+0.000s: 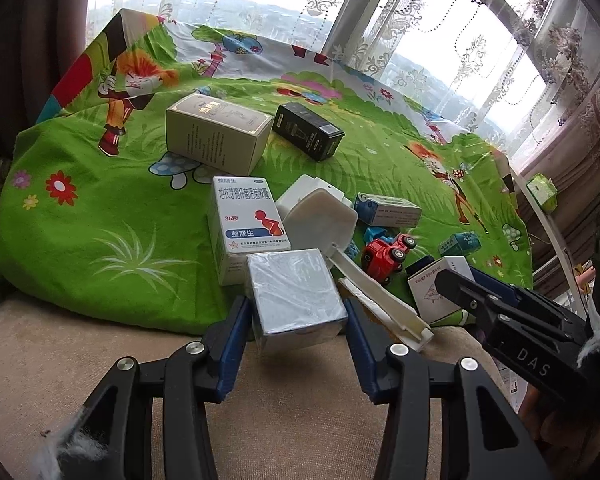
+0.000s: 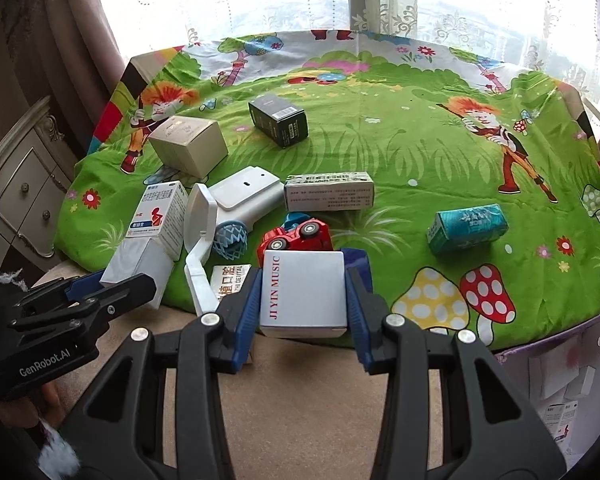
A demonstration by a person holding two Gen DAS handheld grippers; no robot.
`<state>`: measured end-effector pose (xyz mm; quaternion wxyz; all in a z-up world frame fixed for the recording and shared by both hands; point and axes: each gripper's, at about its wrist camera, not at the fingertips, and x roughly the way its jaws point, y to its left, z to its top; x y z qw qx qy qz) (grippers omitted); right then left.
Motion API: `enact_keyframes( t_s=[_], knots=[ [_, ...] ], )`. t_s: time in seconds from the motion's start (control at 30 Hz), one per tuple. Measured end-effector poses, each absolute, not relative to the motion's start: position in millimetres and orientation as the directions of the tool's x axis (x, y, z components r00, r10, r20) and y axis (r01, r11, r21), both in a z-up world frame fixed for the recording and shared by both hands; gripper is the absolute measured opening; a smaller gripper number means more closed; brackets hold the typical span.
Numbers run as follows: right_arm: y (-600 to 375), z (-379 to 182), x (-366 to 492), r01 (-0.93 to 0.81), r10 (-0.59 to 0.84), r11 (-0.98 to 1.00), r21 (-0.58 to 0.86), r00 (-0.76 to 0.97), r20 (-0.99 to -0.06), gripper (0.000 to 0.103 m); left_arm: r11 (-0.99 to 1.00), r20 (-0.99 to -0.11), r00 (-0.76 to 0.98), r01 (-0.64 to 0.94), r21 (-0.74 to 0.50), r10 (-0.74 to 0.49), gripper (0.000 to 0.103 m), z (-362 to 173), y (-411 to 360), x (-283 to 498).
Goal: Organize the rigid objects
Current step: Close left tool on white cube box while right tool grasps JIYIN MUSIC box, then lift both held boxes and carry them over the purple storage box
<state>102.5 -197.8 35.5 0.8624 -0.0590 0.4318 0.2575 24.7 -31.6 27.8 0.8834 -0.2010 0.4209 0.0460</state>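
Note:
My left gripper (image 1: pixel 298 312) is shut on a silver-grey box (image 1: pixel 294 296) at the near edge of the green cartoon cloth (image 1: pixel 100 220). My right gripper (image 2: pixel 304 300) is shut on a white box marked JI YIN MUSIC (image 2: pixel 304 290); it also shows in the left wrist view (image 1: pixel 434 288). Just beyond lie a red toy car (image 2: pixel 296 234), a white medicine box with a red figure (image 1: pixel 248 224), a white plastic holder (image 2: pixel 240 196) with a long handle, and a blue lattice ball (image 2: pixel 230 240).
Farther back lie a beige box (image 1: pixel 216 132), a black box (image 1: pixel 308 130), a long white-green box (image 2: pixel 328 192) and a teal box (image 2: pixel 466 228). A dental box (image 2: pixel 230 280) lies by the cloth's near edge. Beige cushion (image 2: pixel 300 400) is below; curtains and window behind.

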Motion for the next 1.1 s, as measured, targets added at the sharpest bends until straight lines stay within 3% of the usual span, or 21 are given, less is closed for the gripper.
enact_keyframes(
  t_s=[0.5,1.1],
  knots=[
    [-240,51,85,-0.454,0.41,0.876,0.162,0.526,-0.745,0.045,0.974,-0.694,0.716,-0.092,-0.21,-0.082,0.048,63,-85,18],
    [-324,51,77,-0.313,0.35,0.929,0.2,0.562,-0.75,0.045,0.972,-0.702,0.673,0.122,-0.203,-0.231,0.048,70,-159,38]
  ],
)
